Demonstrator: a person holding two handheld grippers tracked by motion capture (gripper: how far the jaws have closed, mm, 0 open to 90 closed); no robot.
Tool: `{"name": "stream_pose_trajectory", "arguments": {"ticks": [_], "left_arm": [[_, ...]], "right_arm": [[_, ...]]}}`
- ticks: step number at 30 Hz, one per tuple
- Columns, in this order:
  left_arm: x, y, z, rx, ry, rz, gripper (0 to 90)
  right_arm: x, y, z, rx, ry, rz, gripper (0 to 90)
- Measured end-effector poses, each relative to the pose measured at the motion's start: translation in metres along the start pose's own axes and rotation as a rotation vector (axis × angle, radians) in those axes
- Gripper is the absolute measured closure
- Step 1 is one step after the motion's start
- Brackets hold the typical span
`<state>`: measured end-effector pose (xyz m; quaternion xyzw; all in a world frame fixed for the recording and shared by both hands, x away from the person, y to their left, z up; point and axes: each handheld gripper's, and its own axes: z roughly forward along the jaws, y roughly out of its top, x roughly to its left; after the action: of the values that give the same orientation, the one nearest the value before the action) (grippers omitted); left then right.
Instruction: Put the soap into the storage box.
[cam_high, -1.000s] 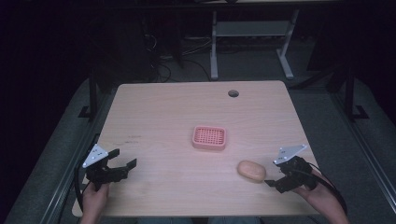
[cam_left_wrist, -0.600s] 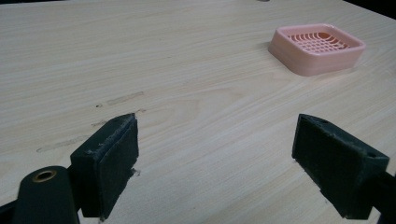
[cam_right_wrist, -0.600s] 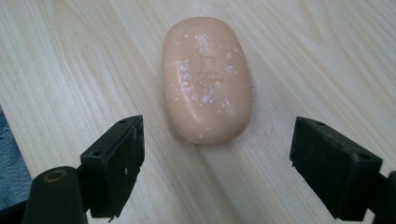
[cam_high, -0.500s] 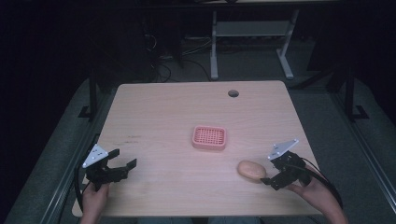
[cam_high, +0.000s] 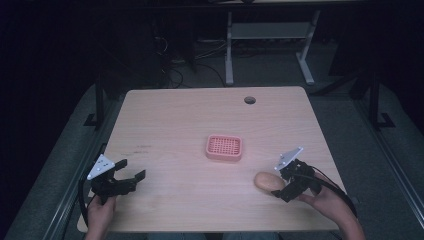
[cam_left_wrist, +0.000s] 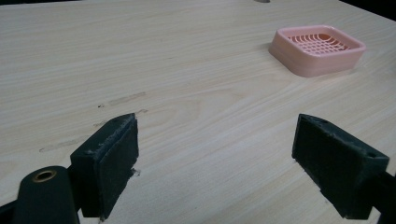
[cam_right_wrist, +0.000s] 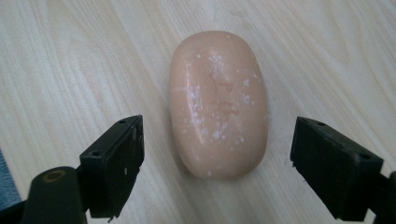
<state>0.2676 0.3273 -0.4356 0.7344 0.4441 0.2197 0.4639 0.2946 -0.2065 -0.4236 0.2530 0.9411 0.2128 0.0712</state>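
The soap lies flat on the table near its right front edge, just ahead of my right gripper. Its jaws have just been opening and stand wide, pads clear of the bar. Risk: the bar looks smooth and rounded; an off-centre pinch could squirt it toward the edge, or skew it short of the pink dish. My left gripper idles, released, holding nothing. Table: pale wood, faintly scuffed. Room: dark, cables and a stand behind.
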Motion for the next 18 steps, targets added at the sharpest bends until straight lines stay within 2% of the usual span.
{"name": "stream_pose_trajectory", "arguments": {"ticks": [7, 18], "left_arm": [[0.0, 0.0, 0.001, -0.001, -0.003, -0.001, 14.3], [-0.001, 0.0, 0.001, 0.001, -0.004, 0.0, 14.3]], "right_arm": [[0.0, 0.011, 0.009, 0.049, -0.001, -0.042, 19.4], [-0.002, 0.021, 0.019, 0.082, 0.017, -0.066, 21.3]]}}
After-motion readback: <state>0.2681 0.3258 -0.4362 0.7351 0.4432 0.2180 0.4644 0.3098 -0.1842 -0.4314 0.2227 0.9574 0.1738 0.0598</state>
